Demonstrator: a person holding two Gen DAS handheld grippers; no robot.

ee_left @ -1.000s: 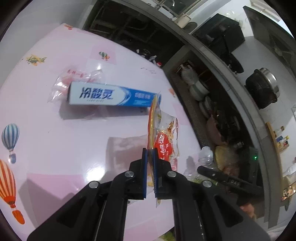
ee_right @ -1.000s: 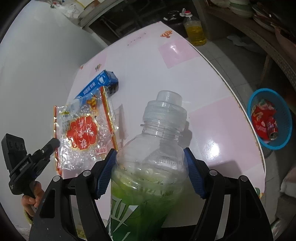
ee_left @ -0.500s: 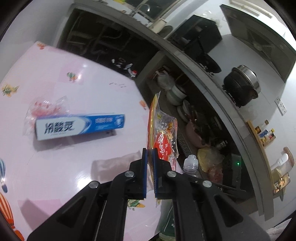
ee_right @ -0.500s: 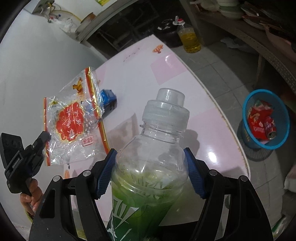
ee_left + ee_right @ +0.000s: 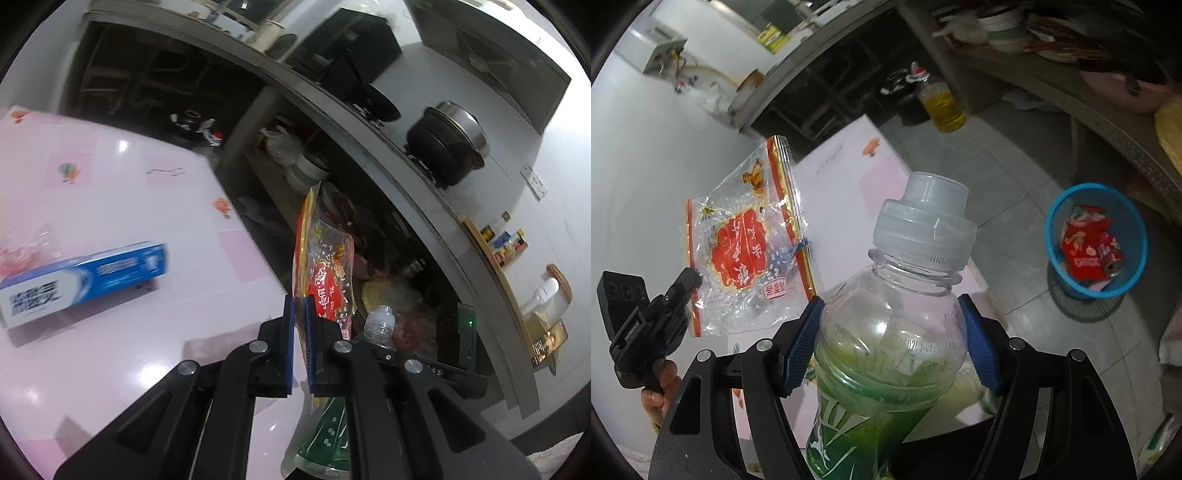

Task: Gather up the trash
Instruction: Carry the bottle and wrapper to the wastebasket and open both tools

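My left gripper (image 5: 300, 314) is shut on the edge of a clear snack wrapper (image 5: 325, 266) with red and gold print, held up above the table's right edge. The right wrist view shows that same wrapper (image 5: 746, 243) hanging from the left gripper (image 5: 692, 277), held by a hand at the lower left. My right gripper (image 5: 890, 339) is shut on a clear plastic bottle (image 5: 886, 350) with a green label and a grey-white cap. In the left wrist view the bottle (image 5: 378, 325) shows just right of the left fingers. A blue toothpaste box (image 5: 81, 280) lies on the pink table (image 5: 110, 362).
A blue basket (image 5: 1097, 240) with red packets and a can stands on the grey tiled floor to the right of the table. A crumpled clear wrapper (image 5: 22, 247) lies behind the toothpaste box. Shelves with bowls, a yellow oil bottle (image 5: 942, 107) and a black pot (image 5: 447, 144) lie beyond.
Both grippers rose and swung right, away from the table's middle. The wrapper came up off the table. The blue basket now looks closer in the right wrist view.
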